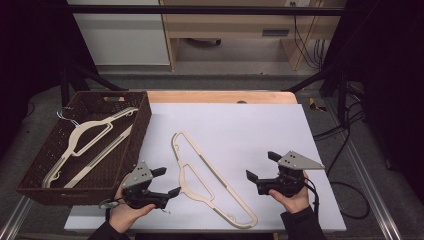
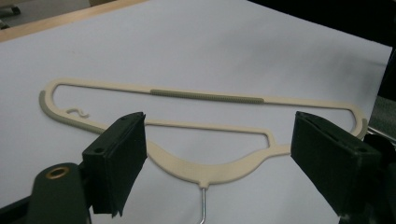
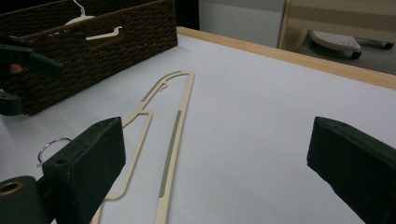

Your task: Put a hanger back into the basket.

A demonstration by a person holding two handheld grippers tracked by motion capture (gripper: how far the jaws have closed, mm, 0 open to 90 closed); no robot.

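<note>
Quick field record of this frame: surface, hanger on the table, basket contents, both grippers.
surface: white sheet on a wooden table
hanger on table: cream hanger lying flat, wire hook toward the left gripper
basket: brown wicker basket at the left edge of the sheet, tilted
basket contents: hangers, cream, inside
left gripper: open, jaws either side of the flat hanger's neck, not gripping
right gripper: open, nothing between the jaws, apart from the hanger

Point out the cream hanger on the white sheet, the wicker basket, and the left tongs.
cream hanger (image 1: 200, 170): high view, on its lower bar near the middle.
wicker basket (image 1: 137, 131): high view, on its right wall.
left tongs (image 1: 166, 182): high view, midway between the two open tips.
</note>
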